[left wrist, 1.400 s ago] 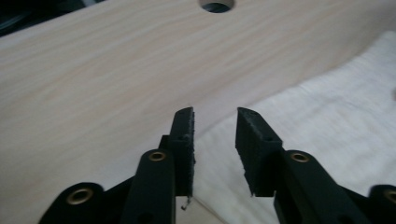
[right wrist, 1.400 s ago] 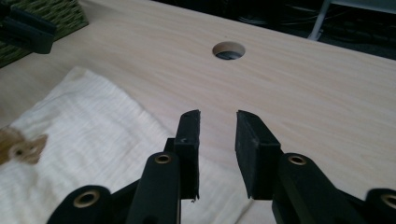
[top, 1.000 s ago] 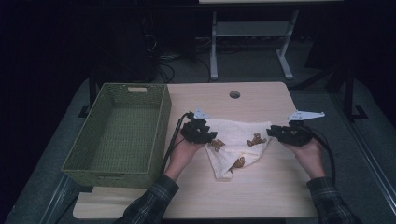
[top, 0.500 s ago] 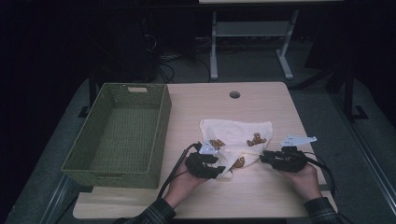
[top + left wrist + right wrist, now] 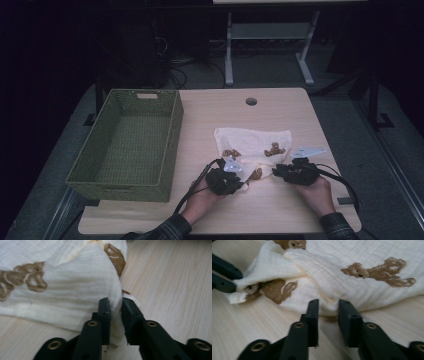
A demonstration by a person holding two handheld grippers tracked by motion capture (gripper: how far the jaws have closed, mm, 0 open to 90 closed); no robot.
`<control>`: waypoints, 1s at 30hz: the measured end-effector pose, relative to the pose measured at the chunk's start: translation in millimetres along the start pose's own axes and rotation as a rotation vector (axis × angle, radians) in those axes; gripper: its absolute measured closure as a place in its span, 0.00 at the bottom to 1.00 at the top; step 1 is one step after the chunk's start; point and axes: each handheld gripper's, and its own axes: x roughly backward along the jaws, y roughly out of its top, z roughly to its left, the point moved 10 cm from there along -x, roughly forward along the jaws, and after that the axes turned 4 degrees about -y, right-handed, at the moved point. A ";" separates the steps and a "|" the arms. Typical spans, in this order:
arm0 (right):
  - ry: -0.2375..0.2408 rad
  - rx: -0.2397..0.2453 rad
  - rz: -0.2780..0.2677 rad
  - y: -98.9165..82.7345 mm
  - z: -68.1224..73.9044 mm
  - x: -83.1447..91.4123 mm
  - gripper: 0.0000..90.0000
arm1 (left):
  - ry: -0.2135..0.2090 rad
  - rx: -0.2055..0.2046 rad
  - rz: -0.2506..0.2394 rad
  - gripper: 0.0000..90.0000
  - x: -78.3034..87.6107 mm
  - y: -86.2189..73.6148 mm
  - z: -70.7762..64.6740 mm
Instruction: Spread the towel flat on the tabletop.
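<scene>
A cream cloth [image 5: 252,142] printed with brown bears lies folded on the table, its near edge toward the person. My left gripper [image 5: 239,182] is at the cloth's near left corner. In the left gripper view its jaws [image 5: 115,305] have just been closing and pinch a fold of cloth [image 5: 62,295] between them. My right gripper [image 5: 276,172] is at the near right edge. Its jaws [image 5: 328,305] have also been closing, with a bulge of cloth [image 5: 362,285] caught between their tips. The left gripper's jaws [image 5: 222,275] show at the left edge of the right gripper view.
A green woven basket [image 5: 172,145], empty, stands at the table's left side. The wooden table [image 5: 280,210] has a round cable hole [image 5: 251,101] near its far edge. A metal stand [image 5: 265,35] and cables are on the floor beyond.
Both grippers came toward the person and down with the cloth. It hung spread between them a second ago and now lies folded on the table.
</scene>
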 end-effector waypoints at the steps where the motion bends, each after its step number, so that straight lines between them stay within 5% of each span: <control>1: -0.005 -0.002 0.002 -0.2 -0.6 -0.8 0.89 | -0.001 -0.006 0.003 0.94 -0.1 0.1 -0.2; 3: -0.009 -0.008 -0.002 1.2 -2.7 -1.2 0.98 | -0.006 -0.004 0.002 0.97 1.9 1.8 0.2; 8: -0.013 -0.002 -0.007 2.7 -4.6 1.1 1.00 | -0.002 0.005 -0.024 0.98 10.9 7.4 4.6; 19: -0.100 0.000 -0.084 19.9 -34.2 33.0 1.00 | 0.127 0.101 -0.132 0.98 59.6 13.3 52.9; 26: -0.118 -0.008 -0.082 22.0 -43.2 32.5 0.99 | 0.203 0.131 -0.098 0.98 54.1 5.5 75.9; 27: -0.123 0.007 -0.082 21.7 -42.4 28.4 0.90 | 0.212 0.131 -0.081 0.97 50.5 3.2 78.7; 30: -0.105 -0.009 -0.086 21.2 -38.8 31.6 0.83 | 0.252 0.164 -0.054 0.98 47.5 -3.4 91.5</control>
